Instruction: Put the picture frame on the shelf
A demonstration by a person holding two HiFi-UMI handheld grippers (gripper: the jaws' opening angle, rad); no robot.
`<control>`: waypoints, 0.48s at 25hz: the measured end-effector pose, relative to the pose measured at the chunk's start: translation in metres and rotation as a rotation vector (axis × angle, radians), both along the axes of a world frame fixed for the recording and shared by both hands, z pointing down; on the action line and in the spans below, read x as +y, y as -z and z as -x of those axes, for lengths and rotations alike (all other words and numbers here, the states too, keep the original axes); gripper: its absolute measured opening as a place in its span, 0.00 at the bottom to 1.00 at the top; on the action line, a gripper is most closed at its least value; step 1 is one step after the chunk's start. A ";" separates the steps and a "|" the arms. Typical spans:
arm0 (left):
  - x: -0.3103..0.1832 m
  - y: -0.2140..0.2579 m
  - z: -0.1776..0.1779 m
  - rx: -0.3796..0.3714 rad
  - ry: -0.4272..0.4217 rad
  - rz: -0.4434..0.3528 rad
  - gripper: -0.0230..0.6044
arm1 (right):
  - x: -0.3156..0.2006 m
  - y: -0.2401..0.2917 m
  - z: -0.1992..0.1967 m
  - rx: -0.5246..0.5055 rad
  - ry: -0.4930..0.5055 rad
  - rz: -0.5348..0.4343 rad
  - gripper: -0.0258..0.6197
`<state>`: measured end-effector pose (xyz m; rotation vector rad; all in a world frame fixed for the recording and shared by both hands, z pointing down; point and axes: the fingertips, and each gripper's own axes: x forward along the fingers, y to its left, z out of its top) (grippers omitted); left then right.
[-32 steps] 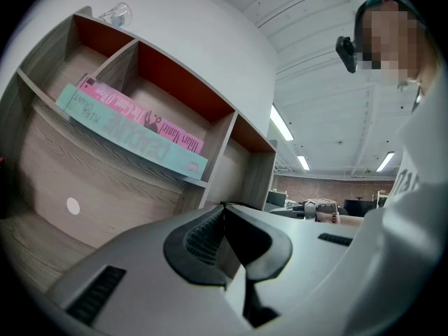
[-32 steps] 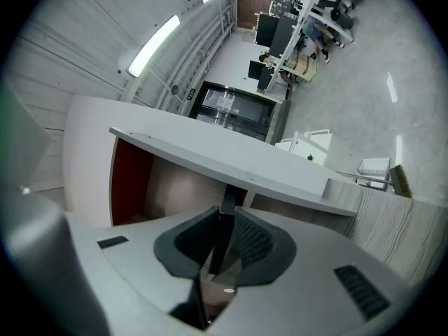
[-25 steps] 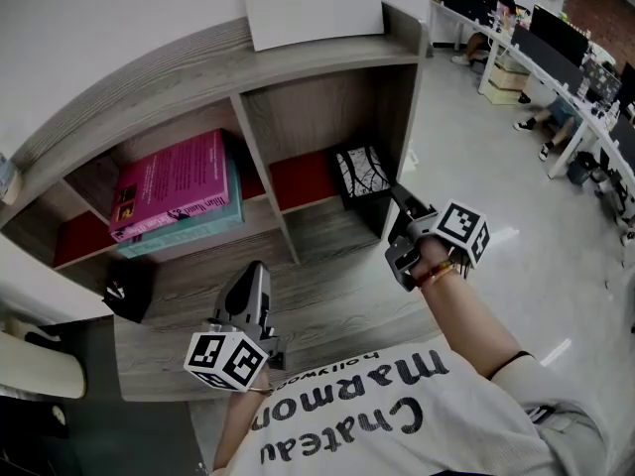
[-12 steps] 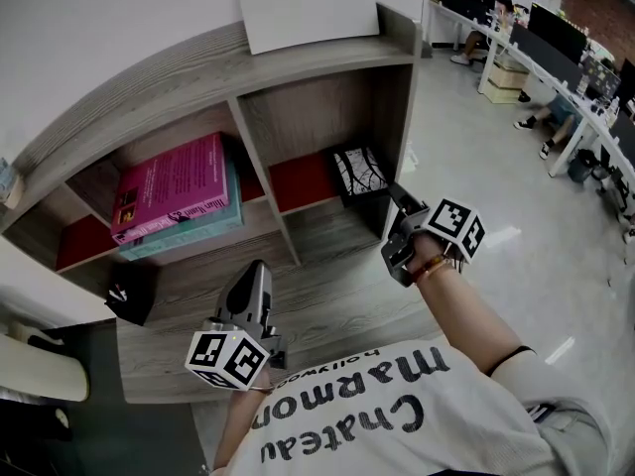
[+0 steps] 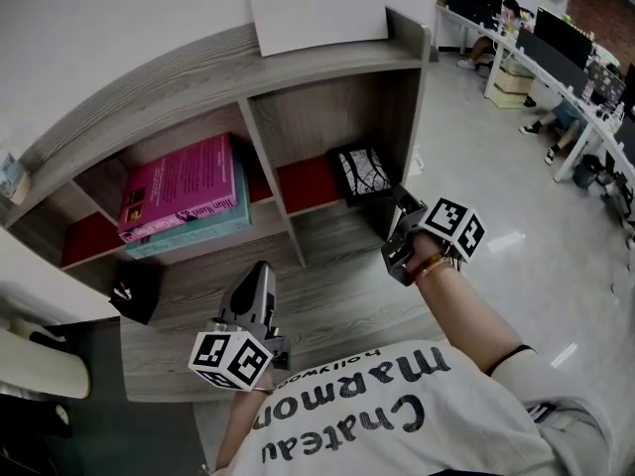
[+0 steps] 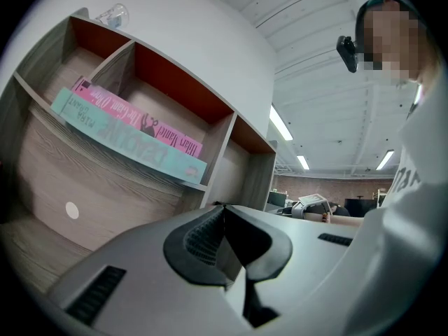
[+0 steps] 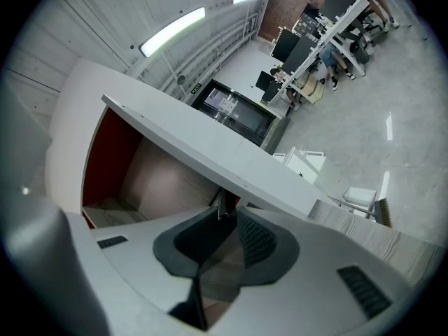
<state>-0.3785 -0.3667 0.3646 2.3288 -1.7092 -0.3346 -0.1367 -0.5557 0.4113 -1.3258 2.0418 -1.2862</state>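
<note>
Right tongs leftward — rectangular patterned frame

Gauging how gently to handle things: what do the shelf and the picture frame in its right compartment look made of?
Shelf: matte grey board with even wood grain, probably laminate; red back panels. Picture frame: slim dark border round a black-and-white branching print, plastic or painted wood, cannot tell which; whether it is glazed is not visible.
</note>
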 end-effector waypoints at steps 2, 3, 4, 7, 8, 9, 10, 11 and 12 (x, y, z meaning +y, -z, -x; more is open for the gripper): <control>0.000 0.000 0.002 0.002 0.004 -0.004 0.06 | -0.002 0.000 0.002 0.004 -0.001 0.003 0.18; 0.000 -0.001 0.003 0.003 0.006 -0.004 0.06 | -0.002 0.000 0.002 0.006 -0.002 0.003 0.18; 0.001 -0.001 0.003 0.004 0.007 -0.003 0.06 | -0.003 0.000 0.003 0.008 -0.003 0.003 0.18; 0.002 -0.002 0.004 0.006 0.011 -0.002 0.06 | -0.003 0.001 0.003 0.013 -0.005 0.002 0.18; 0.003 -0.002 0.005 0.007 0.014 -0.002 0.06 | -0.004 0.001 0.004 0.014 -0.005 0.001 0.18; 0.003 -0.001 0.006 0.007 0.017 -0.002 0.06 | -0.004 0.002 0.004 0.016 -0.006 0.002 0.18; 0.003 -0.001 0.006 0.007 0.020 -0.002 0.06 | -0.004 0.002 0.004 0.016 -0.007 0.002 0.18; 0.004 -0.001 0.007 0.006 0.022 -0.001 0.06 | -0.005 0.001 0.004 0.017 -0.008 0.002 0.18; 0.004 -0.001 0.008 0.006 0.023 -0.001 0.06 | -0.005 0.001 0.004 0.017 -0.009 0.002 0.18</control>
